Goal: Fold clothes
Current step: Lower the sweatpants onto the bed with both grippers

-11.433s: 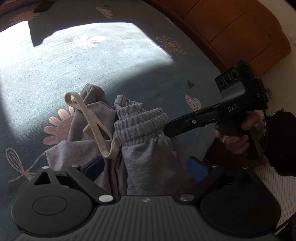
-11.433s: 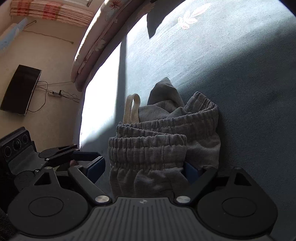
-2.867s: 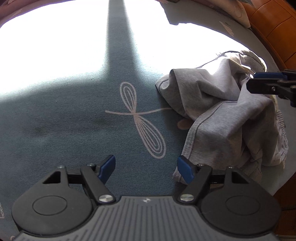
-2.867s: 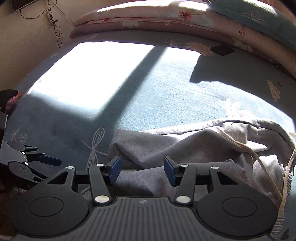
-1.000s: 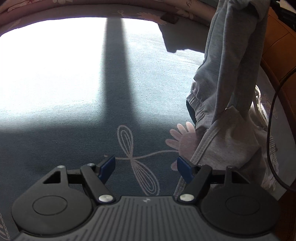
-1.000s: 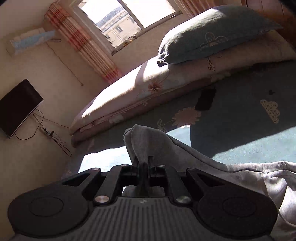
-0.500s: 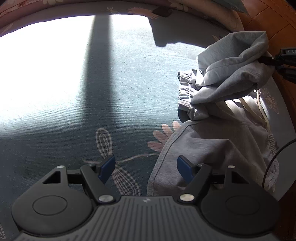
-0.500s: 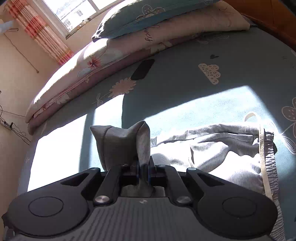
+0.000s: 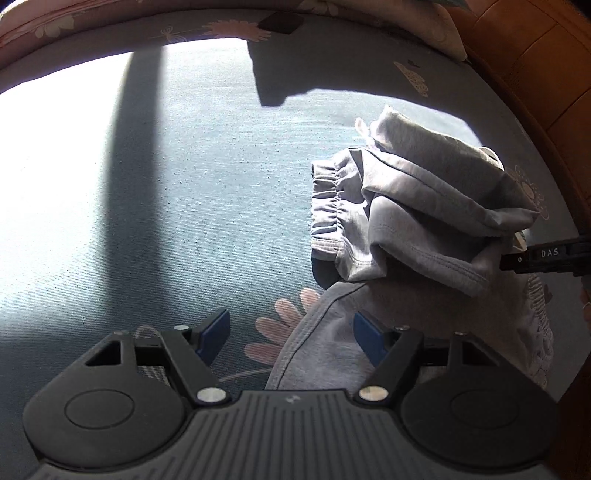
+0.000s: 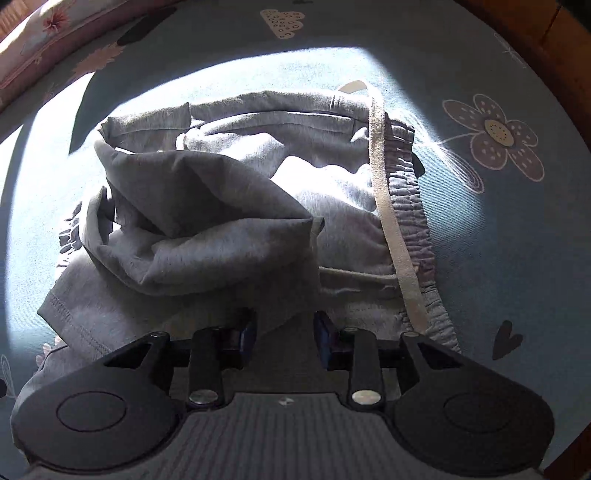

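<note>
- Letting go: the right gripper [image 10: 284, 338] has just been opening its jaws; half a second ago they pinched a grey fold, and now they stand narrowly apart with the cloth slack between them, its edge dropped onto the heap.
- Grey sweatpants [image 10: 236, 206] now lie bunched on the blue bedsheet [image 10: 498, 236], one leg doubled over the elastic waistband with its cream drawstring [image 10: 384, 199]; I judge this a rough first fold that needs squaring.
- At the left gripper [image 9: 291, 334], the jaws are wide and hold nothing; a hem of the sweatpants lies under its right finger.
- Hard to read: the underside of the fold and the cloth nearest the right gripper's body are hidden.
- Farther off, glare washes out the sheet, and the pillows [image 10: 48, 26] are cut off.
</note>
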Demonstrator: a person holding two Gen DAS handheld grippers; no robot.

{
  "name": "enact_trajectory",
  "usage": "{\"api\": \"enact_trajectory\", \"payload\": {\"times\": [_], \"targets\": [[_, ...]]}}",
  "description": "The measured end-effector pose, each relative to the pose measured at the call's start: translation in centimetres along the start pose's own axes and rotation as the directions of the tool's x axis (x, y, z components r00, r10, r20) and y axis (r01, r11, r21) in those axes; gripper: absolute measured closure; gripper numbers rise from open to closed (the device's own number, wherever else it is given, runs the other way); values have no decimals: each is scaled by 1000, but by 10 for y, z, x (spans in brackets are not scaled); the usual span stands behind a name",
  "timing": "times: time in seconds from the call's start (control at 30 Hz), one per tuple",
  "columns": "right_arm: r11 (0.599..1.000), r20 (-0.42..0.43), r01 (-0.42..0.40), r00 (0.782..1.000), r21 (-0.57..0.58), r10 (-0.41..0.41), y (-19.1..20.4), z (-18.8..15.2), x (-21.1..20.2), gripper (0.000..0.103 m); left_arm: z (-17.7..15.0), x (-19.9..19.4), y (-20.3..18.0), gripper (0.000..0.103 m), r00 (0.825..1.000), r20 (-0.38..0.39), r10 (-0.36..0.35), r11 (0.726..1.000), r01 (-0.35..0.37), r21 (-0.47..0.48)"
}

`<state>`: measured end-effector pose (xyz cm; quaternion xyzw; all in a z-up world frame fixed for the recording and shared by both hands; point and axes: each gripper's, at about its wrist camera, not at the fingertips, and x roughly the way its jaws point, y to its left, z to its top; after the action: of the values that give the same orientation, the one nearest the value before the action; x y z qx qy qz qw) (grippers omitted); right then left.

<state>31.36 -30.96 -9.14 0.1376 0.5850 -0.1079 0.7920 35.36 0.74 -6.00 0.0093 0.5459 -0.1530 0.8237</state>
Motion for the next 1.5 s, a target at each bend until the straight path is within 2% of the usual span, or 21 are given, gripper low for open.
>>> {"api": "enact_trajectory", "payload": {"times": [0.07, 0.13, 0.3, 0.37, 0.47, 0.57, 0.63, 0.73, 0.87, 0.9, 0.93, 0.97, 1.0, 1.13, 1.23, 1.3, 1.37, 1.43, 1.5], "targets": [[999, -9, -49, 999, -24, 48, 2, -10, -9, 64, 11, 7, -8, 30, 999, 17, 29, 999, -29, 31], [994, -13, -93, 996, -49, 93, 5, -20, -18, 64, 21, 15, -12, 30, 1000, 16, 16, 999, -17, 28], [970, 69, -149, 984, -192, 165, 32, -26, -49, 64, 35, 35, -8, 30, 999, -32, -37, 997, 35, -74], [943, 91, -196, 970, -269, 227, 52, -20, -55, 64, 32, 40, 1, 30, 996, -50, -69, 984, 60, -168], [885, 94, -267, 941, -382, 324, 87, -8, -56, 56, 25, 45, 23, 30, 988, -63, -138, 927, 106, -359], [831, 83, -240, 943, -502, 322, 126, -6, -38, 55, 15, 45, 43, 30, 986, -51, -160, 868, 116, -483], [801, 78, -202, 952, -563, 295, 144, -9, -25, 54, 10, 45, 50, 30, 984, -41, -174, 845, 127, -519], [750, 82, -138, 965, -647, 248, 165, -17, -11, 54, 4, 49, 61, 30, 969, -25, -247, 791, 187, -582], [645, 154, 12, 974, -764, 164, 182, -34, -2, 55, 1, 58, 70, 30, 944, -2, -330, 715, 249, -653], [620, 170, 40, 974, -784, 152, 184, -37, -2, 61, 0, 60, 72, 30, 937, 5, -349, 694, 262, -670], [607, 177, 54, 973, -793, 145, 185, -38, -3, 82, 0, 61, 72, 30, 929, 13, -371, 671, 278, -687], [594, 185, 68, 973, -802, 138, 187, -39, -4, 91, 0, 63, 72, 30, 918, 25, -395, 645, 296, -705], [591, 189, 74, 973, -804, 135, 188, -39, -6, 94, 0, 64, 71, 30, 904, 38, -425, 612, 318, -724], [673, 196, 45, 969, -738, 151, 181, -25, -24, 97, -6, 71, 65, 30, 838, 99, -537, 459, 389, -799], [738, 218, 14, 959, -675, 181, 172, -9, -40, 98, -13, 81, 57, 27, 784, 176, -596, 306, 424, -852], [776, 223, -23, 952, -630, 210, 164, 3, -53, 99, -16, 90, 48, 26, 755, 216, -619, 223, 433, -873], [803, 231, -46, 947, -594, 225, 155, 12, -63, 99, -18, 99, 38, 26, 743, 243, -624, 163, 427, -889], [813, 225, -70, 944, -578, 241, 150, 17, -68, 99, -16, 110, 31, 26, 734, 277, -620, 110, 431, -896], [818, 214, -88, 944, -568, 250, 145, 18, -69, 99, -10, 122, 26, 26, 733, 314, -603, 72, 442, -894]]}}
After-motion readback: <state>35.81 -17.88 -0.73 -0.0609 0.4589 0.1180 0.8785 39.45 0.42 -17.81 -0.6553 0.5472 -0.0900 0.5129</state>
